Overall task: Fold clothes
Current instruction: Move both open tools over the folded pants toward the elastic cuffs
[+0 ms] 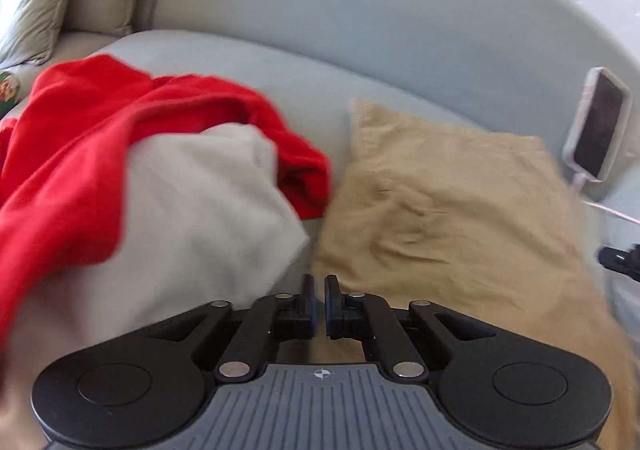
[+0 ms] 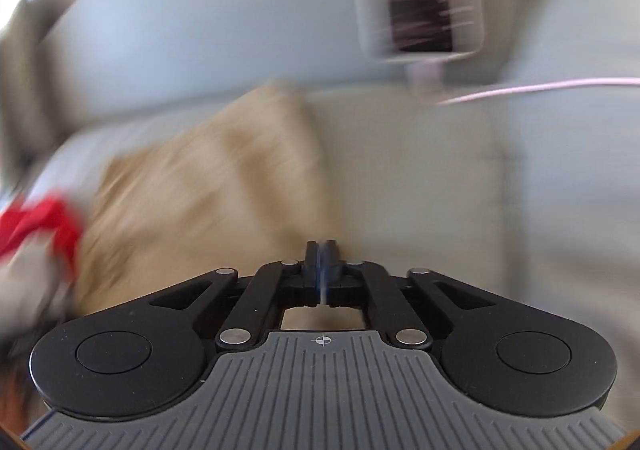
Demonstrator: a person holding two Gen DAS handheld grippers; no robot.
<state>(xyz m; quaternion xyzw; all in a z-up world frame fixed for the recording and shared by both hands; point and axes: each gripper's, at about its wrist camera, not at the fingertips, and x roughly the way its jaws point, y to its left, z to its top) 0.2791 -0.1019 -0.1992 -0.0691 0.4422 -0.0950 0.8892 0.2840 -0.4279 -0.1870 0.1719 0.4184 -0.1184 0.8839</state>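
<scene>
So, target: rumpled tan cloth garment [image 1: 448, 210] on the sofa, just ahead-right of left tongs [image 1: 320, 304]
nearer: right tongs [image 2: 321, 270], over its right edge
tongs: left nearly shut, right shut, both empty

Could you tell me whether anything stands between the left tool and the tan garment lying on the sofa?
Nothing visible does. The left tool sits right at the near edge of the tan garment; the red garment and grey cloth lie off to its left.

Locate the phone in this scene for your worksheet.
In the left wrist view the phone leans against the sofa back at far right, just right of the tan garment, a cable trailing from it.
</scene>
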